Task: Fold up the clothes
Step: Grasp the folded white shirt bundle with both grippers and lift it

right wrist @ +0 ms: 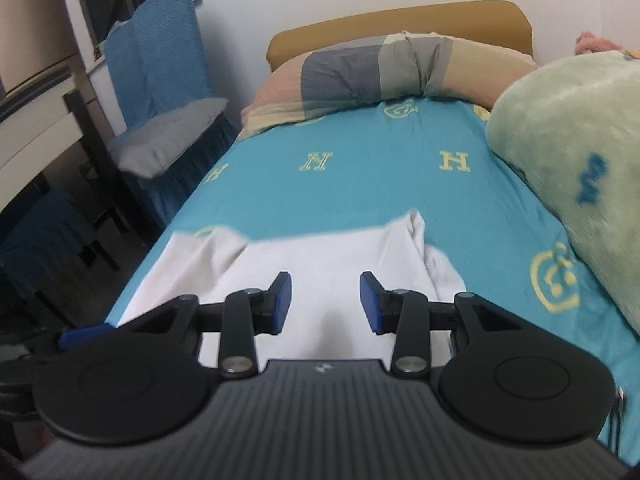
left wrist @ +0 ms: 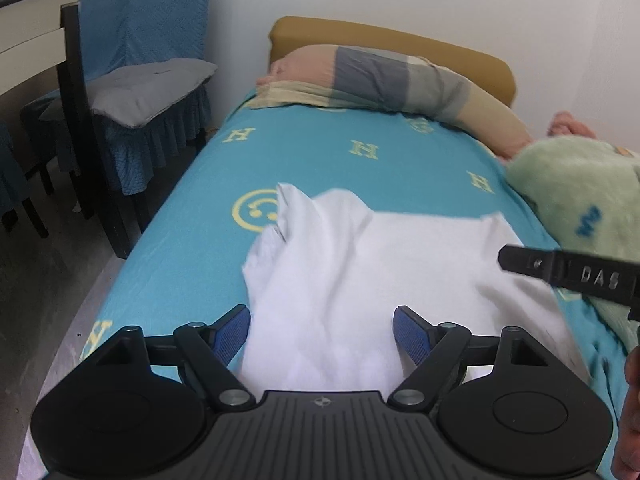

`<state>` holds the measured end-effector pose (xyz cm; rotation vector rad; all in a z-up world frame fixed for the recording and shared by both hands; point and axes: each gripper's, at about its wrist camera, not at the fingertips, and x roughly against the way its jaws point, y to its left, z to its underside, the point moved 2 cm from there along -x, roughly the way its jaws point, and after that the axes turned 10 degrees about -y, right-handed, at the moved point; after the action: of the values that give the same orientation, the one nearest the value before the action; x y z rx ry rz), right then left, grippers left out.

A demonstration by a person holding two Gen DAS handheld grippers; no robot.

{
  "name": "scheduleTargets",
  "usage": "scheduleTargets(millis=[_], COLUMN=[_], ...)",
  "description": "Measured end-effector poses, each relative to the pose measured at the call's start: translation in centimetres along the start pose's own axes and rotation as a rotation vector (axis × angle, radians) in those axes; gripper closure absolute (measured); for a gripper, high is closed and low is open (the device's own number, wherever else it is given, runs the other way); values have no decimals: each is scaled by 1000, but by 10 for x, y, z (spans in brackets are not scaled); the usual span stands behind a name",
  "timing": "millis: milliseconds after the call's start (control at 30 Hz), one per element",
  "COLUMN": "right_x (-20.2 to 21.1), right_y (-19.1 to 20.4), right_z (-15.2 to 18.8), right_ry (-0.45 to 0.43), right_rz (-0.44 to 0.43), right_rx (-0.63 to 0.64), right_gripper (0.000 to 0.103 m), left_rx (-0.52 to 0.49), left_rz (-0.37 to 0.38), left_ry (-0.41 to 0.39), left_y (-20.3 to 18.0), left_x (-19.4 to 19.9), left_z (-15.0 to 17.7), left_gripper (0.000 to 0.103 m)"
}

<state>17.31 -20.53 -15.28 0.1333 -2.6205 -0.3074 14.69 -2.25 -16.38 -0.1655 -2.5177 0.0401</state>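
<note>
While both pairs of blue-padded fingers are standing spread apart and gripping nothing, the left gripper (left wrist: 322, 332) is hovering over the near part of the white garment (left wrist: 360, 280), and the right gripper (right wrist: 325, 304) is hanging over that same cloth (right wrist: 320, 264), also released. The garment is lying partly folded on the turquoise sheet (left wrist: 320, 160), toward the end of the bed far from the patchwork pillow (left wrist: 376, 80). Only the left wrist view is showing a black finger marked DAS (left wrist: 568, 270) reaching in over the garment's right edge, and a rumpled sleeve lying over a yellow smiley print (left wrist: 256, 210). Only the right wrist view is showing a cardboard box (right wrist: 32, 24) left of the covered chair (right wrist: 168, 88). Right of the garment, a green fleece blanket (right wrist: 568, 160) is bulging.
</note>
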Motion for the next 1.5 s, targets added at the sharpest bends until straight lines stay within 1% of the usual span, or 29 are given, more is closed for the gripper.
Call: scheduleTargets(millis=[100,167,267,300,367,400,433,467,500,533,567,600,700,767,833,867,967,1000,1033,1067,1133,1200,1267,1367,1433,1500], right_x=[4,6,28,36,53,61,68,75,82,88,93,95,96,92,85,80,61,54,47,40,28,21,17,22,27,28], right_y=[1,-1,-3,-3,-2,-2,-3,-5,-6,-8,-10,-11,-13,-14,-15,-15,-13,-12,-10,-8,-6,-9,-15,-32,-44,-52], right_z=[18,28,29,28,25,24,24,24,24,24,24,24,27,31,40,46,67,74,81,87,97,104,107,108,107,108], right_ry=[62,97,78,67,46,39,32,25,14,0,-10,-9,14,46,90,114,197,225,253,276,301,294,265,172,111,79], right_rz=[37,51,45,40,33,36,36,32,26,19,13,5,-35,-83,-130,-155,-244,-280,-308,-324,-327,-312,-285,-220,-173,-145], right_rx=[24,-1,-66,-77,-103,-121,-144,-176,-210,-243,-272,-300,-390,-464,-552,-602,-754,-800,-842,-878,-937,-990,-1045,-1122,-1149,-1165], right_gripper=[62,63,62,62,62,62,57,46,40,32,31,31,31,30,30,30,31,31,31,31,31,31,31,31,31,33], left_rx=[5,31,106,139,221,285,356,448,546,645,743,803,948,1020,1057,1073,1122,1125,1124,1123,1121,1119,1101,1102,1100,1092], left_rz=[-19,-6,46,65,117,145,173,194,212,230,247,247,228,212,208,207,204,207,212,216,224,233,247,260,263,261], left_ry=[16,25,25,27,48,69,92,126,163,201,238,249,257,229,216,211,196,189,181,173,158,142,116,96,93,97], left_y=[-7,-7,0,3,10,15,20,27,34,42,49,54,69,77,79,80,84,84,83,83,82,81,81,80,80,79], left_x=[8,17,40,48,58,60,61,56,49,43,36,31,16,10,6,4,-1,-1,0,1,3,4,8,10,8,7], left_z=[7,8,9,11,16,21,25,32,40,47,54,59,71,75,76,77,79,78,77,76,73,71,64,57,53,52], left_gripper=[23,23,20,18,17,16,14,13,13,14,14,15,20,25,30,31,39,43,50,53,66,70,73,75,75,75])
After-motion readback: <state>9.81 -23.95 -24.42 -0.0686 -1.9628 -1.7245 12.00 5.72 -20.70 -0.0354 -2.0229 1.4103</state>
